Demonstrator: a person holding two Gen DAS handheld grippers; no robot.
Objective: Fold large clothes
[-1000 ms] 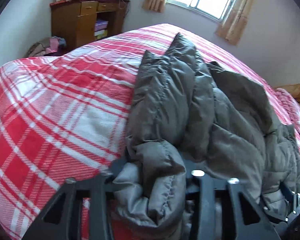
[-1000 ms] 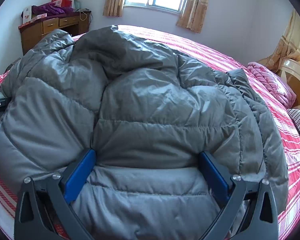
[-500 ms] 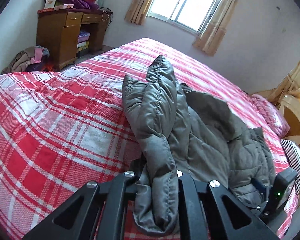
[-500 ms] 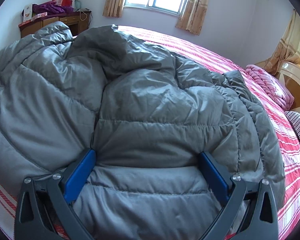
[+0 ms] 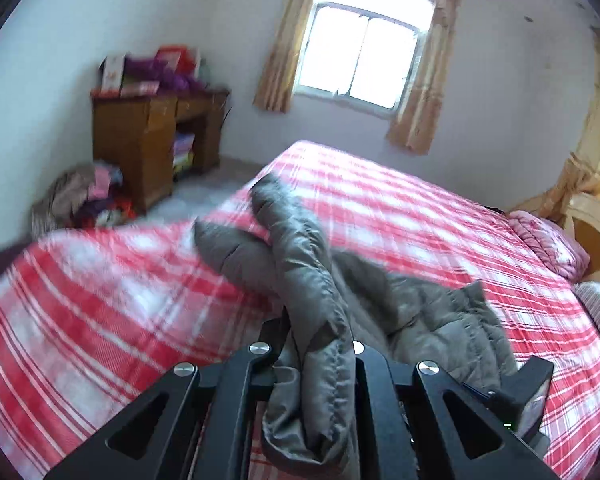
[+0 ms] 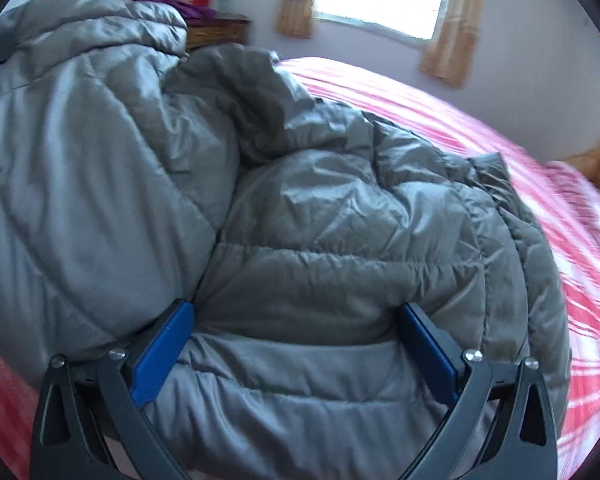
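Two grippers share one grey padded jacket (image 5: 300, 280) on the red-checked bed (image 5: 100, 320). The left gripper (image 5: 320, 360) has its black jaws nearly together, pinching a narrow stitched fold of the jacket's edge; the cloth bunches out below the pinch and runs forward from it. The right gripper (image 6: 296, 332) stands with its blue pads (image 6: 162, 356) far apart, and a thick quilted band of the jacket fills the whole gap between them. Whether those pads press on it or only straddle it I cannot tell.

From the left jaws the jacket stretches away as a long ridge toward the far side of the bed, in the direction of the window (image 5: 364, 52), ending in two blunt ends, one pointing toward the window wall and one splayed left toward the wooden desk (image 5: 148, 140). That is its long axis, roughly in line with the left gripper's aim. The rest of the body spreads rightward and lies low on the cover, where the right gripper shows at the edge of the left view.

The left hand is the one nearer the raised ridge, so the fold probably turns on carrying that edge across the bulk in front of the right gripper.
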